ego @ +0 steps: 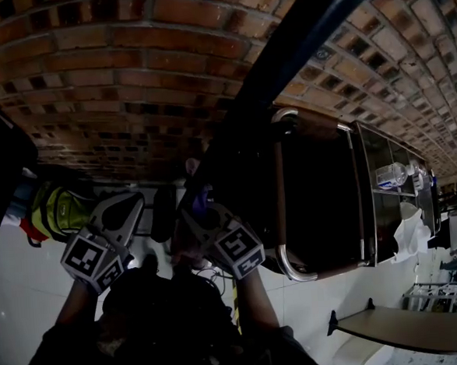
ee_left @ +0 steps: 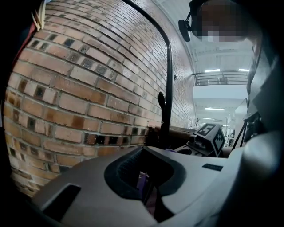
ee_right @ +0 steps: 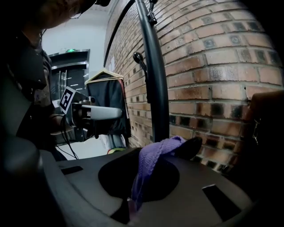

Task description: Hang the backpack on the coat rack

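The backpack's one purple strap (ee_right: 153, 157) is clamped in the clenched jaws of the right gripper (ee_right: 129, 206). From there its length runs up and rightward to a black rounded tip (ee_right: 191, 147), just beside the single coat rack pole (ee_right: 156, 88). The left gripper (ee_left: 144, 188) jaws likewise pinch a purple bit of strap.

Brick wall (ego: 166, 65), red-brown with dark inset bricks, above a glossy white floor (ego: 17, 286). 1 dark furniture piece with chrome tube frame (ego: 323, 202) against the wall, 1 clear plastic bottle (ego: 390, 176) near it. 1 yellow-green bag (ego: 55, 213) on the floor; 1 black garment on a wooden hanger (ee_right: 106, 104).
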A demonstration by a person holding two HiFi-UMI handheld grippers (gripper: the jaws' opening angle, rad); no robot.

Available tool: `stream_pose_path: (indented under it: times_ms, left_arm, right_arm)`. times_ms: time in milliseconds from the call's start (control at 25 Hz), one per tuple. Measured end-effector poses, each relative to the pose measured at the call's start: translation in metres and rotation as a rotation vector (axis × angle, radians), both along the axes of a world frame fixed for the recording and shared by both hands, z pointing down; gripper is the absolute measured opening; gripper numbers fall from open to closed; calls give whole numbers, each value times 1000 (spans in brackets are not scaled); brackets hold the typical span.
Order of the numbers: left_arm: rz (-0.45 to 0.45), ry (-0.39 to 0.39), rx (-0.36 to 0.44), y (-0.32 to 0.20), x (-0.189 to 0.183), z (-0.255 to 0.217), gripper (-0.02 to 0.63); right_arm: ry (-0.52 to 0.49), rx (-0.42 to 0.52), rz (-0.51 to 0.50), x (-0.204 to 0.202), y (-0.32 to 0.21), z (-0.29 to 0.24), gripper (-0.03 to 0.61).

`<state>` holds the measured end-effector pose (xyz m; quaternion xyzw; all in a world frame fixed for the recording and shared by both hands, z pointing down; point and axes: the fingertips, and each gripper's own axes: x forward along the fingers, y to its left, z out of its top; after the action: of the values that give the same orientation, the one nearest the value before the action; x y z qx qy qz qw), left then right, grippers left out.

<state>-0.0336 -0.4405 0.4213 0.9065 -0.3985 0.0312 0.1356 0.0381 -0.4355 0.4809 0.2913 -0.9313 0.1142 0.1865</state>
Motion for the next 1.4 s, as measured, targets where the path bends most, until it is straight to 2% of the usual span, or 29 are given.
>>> stream_pose_path:
  times_ms: [480, 760, 880, 1080, 1280, 1400]
  left_arm:
    - [22, -5, 1, 13, 13, 5, 40]
    - [20, -8, 2, 26, 16, 2, 40]
    - [21, -8, 5, 32, 17, 2, 40]
    - [28, -5, 12, 37, 16, 0, 40]
    - [51, 6, 21, 38, 9, -1, 40]
    - [78, 12, 24, 36, 5, -2, 40]
  right_arm:
    - [-162, -26, 106, 5, 1, 19, 2]
    - [-227, -60, 174, 11, 2, 26, 59]
    - [-219, -46, 195, 19, 7, 27, 93]
    - [-192, -13, 233, 34, 17, 23, 114]
    - [-105, 112, 327, 47, 28, 5, 124]
    - [-94, 142, 377, 51, 34, -5, 124]
